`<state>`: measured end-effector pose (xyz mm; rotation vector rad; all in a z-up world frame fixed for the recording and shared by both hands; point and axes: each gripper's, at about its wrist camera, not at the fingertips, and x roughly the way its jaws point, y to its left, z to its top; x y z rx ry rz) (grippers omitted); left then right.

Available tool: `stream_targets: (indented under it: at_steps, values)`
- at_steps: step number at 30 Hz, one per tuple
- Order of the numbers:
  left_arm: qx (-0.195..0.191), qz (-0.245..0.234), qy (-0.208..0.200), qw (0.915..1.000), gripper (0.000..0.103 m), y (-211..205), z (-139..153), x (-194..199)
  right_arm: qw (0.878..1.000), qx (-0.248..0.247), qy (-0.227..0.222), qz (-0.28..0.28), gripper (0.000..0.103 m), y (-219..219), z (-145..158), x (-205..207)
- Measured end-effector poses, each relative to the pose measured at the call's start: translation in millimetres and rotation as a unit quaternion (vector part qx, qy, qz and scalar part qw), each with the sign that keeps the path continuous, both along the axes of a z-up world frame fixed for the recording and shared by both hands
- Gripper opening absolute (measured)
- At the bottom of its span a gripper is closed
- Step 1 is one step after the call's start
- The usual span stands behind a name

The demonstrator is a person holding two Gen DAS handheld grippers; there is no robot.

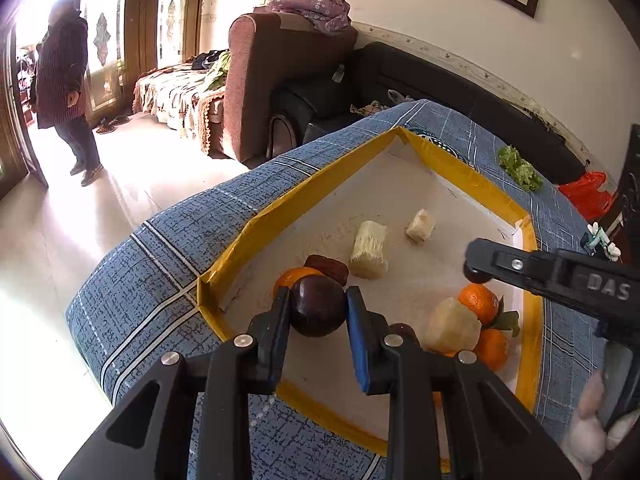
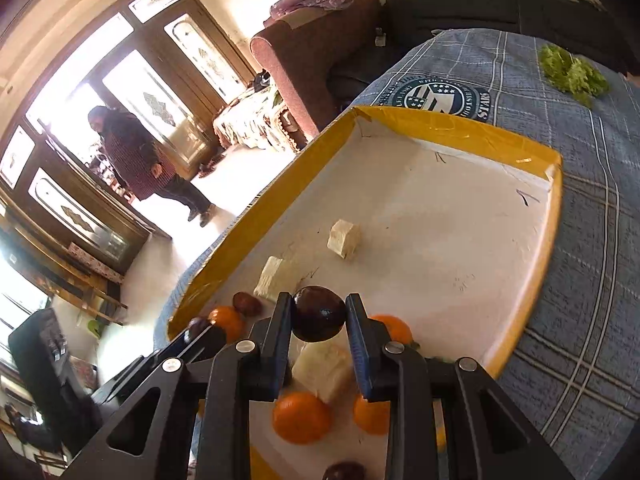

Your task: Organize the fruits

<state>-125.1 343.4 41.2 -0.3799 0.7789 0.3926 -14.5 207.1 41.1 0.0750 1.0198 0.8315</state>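
Note:
My left gripper [image 1: 318, 296] is shut on a dark purple plum [image 1: 318, 310], held over the near left corner of a white tray with a yellow rim [image 1: 304, 192]. My right gripper [image 2: 319, 300] is shut on a second dark plum [image 2: 319, 313] above the tray's near end. In the left wrist view the right gripper [image 1: 474, 268] reaches in from the right. Under it lie oranges [image 2: 302, 416] and a pale peeled chunk [image 2: 324, 368]. Another orange [image 1: 298, 276] and a brown fruit [image 1: 328, 268] sit behind the left plum.
Two more pale chunks [image 1: 369, 250] lie mid-tray. The tray rests on a blue checked cloth [image 1: 160, 280] with lettuce [image 1: 520, 170] at the far side. Sofas [image 1: 280, 80] stand beyond the table. A person [image 1: 64, 80] stands by the doorway. A red bag [image 1: 586, 194] lies at the right.

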Motion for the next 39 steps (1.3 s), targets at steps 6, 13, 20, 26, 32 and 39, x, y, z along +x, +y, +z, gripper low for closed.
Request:
stream_targets:
  at_steps: [6, 13, 20, 26, 32, 39]
  values:
    - [0.009, 0.022, -0.011, 0.9997, 0.058, 9, 12, -10, 0.998, -0.054, -0.035, 0.017, 0.031, 33, -12, 2]
    - [0.045, 0.038, -0.017, 0.9981, 0.07, 6, 27, -18, 0.997, -0.059, -0.042, 0.02, 0.036, 37, -17, -2]
    - [0.068, 0.028, -0.031, 0.9968, 0.071, -16, 45, -25, 0.997, -0.035, -0.073, 0.006, 0.045, 4, 11, -24]
    - [0.102, 0.009, -0.048, 0.9936, 0.08, -54, 62, -31, 0.993, -0.022, -0.109, -0.039, 0.053, -50, 30, -55]
    - [0.117, -0.027, -0.057, 0.991, 0.082, -97, 73, -39, 0.988, -0.009, -0.122, -0.09, 0.056, -108, 36, -81]
    - [0.126, -0.067, -0.065, 0.9877, 0.083, -136, 81, -48, 0.983, -0.008, -0.135, -0.127, 0.059, -155, 37, -106]
